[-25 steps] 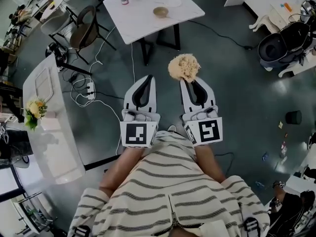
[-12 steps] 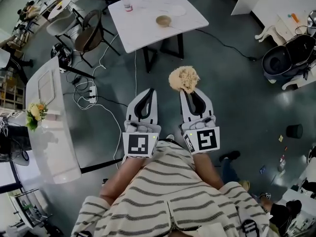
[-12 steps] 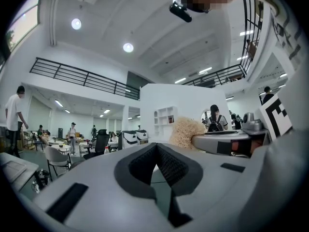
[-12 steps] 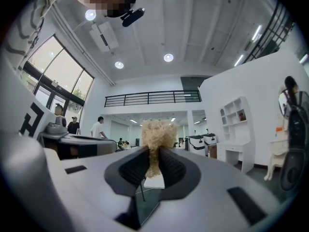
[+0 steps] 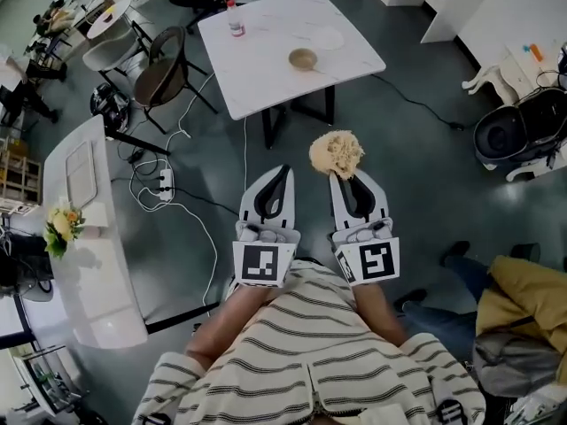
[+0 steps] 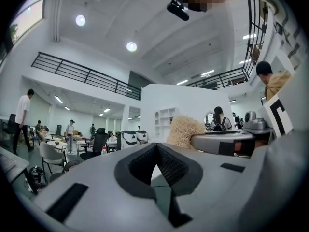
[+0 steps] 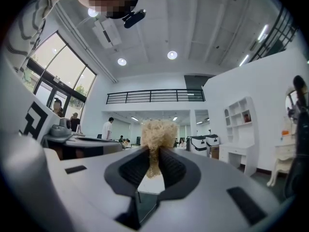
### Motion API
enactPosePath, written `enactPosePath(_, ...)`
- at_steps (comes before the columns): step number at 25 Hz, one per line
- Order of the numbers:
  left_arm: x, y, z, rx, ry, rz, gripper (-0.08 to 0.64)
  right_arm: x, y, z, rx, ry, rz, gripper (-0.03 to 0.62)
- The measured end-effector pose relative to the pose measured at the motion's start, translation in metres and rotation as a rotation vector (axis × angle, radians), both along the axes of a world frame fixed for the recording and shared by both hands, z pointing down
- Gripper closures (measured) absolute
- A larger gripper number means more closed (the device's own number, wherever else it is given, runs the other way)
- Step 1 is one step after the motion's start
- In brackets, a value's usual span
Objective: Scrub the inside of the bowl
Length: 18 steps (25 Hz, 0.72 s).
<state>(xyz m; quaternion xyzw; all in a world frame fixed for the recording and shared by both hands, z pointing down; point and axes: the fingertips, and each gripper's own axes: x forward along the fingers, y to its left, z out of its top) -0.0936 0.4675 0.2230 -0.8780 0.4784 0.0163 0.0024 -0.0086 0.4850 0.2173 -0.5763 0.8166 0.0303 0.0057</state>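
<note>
Straw-coloured scrubber [image 5: 336, 153] pinched in right gripper [image 5: 344, 175] jaws | left gripper [image 5: 281, 170] jaws together, empty | risk: unheld bowl [image 5: 303, 58] skids across bench [image 5: 266, 51] when scrubbed

White square table [image 5: 266, 69] seen ahead, clear red-capped bottle [image 5: 236, 20] stood at its far left corner, yellow flowers [image 5: 60, 224] set on long white counter [image 5: 97, 273].

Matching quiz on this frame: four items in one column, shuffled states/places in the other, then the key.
1. left gripper
2. right gripper
3. bowl
4. bottle

A. near the far left corner of the white table
B. jaws together, nothing between them
C. near the middle of the white table
D. clamped on the tan scrubber

Pairs: 1-B, 2-D, 3-C, 4-A
</note>
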Motion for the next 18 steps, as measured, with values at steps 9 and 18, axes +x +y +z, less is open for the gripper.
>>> enactPosePath(9,-0.008,-0.123,-0.006,-0.008,0.017,0.038,0.555,-0.013,-0.117,-0.012,0.001,0.011,0.024,0.531)
enactPosePath(18,-0.008,-0.215,-0.005,-0.024,0.029,0.120,0.555,-0.014,-0.206,-0.012,-0.023,0.031,0.107,0.531)
